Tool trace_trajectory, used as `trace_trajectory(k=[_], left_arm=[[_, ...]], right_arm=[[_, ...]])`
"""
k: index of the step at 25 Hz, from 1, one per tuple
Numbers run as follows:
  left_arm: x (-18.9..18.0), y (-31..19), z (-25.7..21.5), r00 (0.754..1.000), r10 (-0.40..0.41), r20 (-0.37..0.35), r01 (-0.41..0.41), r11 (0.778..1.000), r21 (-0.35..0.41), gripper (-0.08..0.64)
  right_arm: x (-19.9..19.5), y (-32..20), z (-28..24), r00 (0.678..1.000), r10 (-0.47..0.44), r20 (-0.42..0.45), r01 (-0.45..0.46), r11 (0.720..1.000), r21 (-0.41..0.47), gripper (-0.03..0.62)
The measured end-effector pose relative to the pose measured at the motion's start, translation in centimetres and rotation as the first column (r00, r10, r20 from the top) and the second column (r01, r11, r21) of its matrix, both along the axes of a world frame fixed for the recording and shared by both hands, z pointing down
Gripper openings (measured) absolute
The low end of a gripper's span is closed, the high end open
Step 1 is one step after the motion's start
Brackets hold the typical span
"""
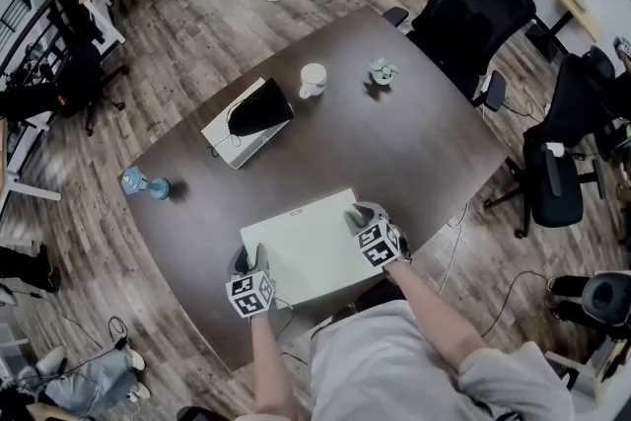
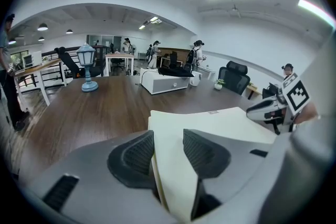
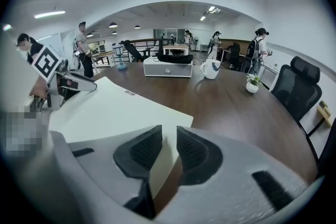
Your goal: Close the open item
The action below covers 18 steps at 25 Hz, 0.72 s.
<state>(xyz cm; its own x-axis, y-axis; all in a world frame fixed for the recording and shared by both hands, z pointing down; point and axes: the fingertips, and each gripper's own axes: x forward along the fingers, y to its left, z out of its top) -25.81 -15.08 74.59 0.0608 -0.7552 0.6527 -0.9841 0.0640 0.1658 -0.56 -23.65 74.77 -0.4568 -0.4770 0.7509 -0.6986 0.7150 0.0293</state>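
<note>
A pale cream folder (image 1: 306,246) lies almost flat on the dark brown table (image 1: 414,143), close to the person. My left gripper (image 1: 251,263) is at its near left corner. In the left gripper view the folder's edge (image 2: 210,118) runs between the jaws of that gripper (image 2: 168,150); it rests against one pad, the other stands off it. My right gripper (image 1: 361,218) is at the far right corner. In the right gripper view its jaws (image 3: 169,147) stand narrow with the folder's (image 3: 110,113) thin edge gripped between them.
Farther back on the table are a white box with a black thing on top (image 1: 246,123), a white mug (image 1: 313,79), a small potted plant (image 1: 383,71) and a blue lamp figure (image 1: 146,182). Black office chairs (image 1: 473,5) stand at the right.
</note>
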Motion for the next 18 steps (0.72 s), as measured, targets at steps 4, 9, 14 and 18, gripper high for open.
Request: trace_trajectory(k=[4,9,14,18], left_arm=[[-0.03,0.12,0.40,0.999,0.011,0.043,-0.010,1.000,-0.018,0.158],[-0.04,-0.09,0.54,0.998,0.023,0.053,-0.022,0.999,-0.028,0.158],[0.14,0.11,0.56,0.999,0.025,0.032,-0.023,0.999,-0.047,0.160],[-0.06,0.20,0.61,1.000,0.011,0.020,-0.010,0.998,-0.056,0.161]], right_arm=[[0.07,0.25,0.37,1.000,0.007,0.007,-0.007,1.000,0.001,0.084],[0.00,0.10,0.48,1.000,0.005,0.009,-0.005,1.000,-0.022,0.086],[0.25,0.28,0.55,1.000,0.023,0.011,-0.022,0.999,-0.043,0.081],[0.02,0.30,0.62,1.000,0.028,0.009,-0.028,0.997,-0.068,0.083]])
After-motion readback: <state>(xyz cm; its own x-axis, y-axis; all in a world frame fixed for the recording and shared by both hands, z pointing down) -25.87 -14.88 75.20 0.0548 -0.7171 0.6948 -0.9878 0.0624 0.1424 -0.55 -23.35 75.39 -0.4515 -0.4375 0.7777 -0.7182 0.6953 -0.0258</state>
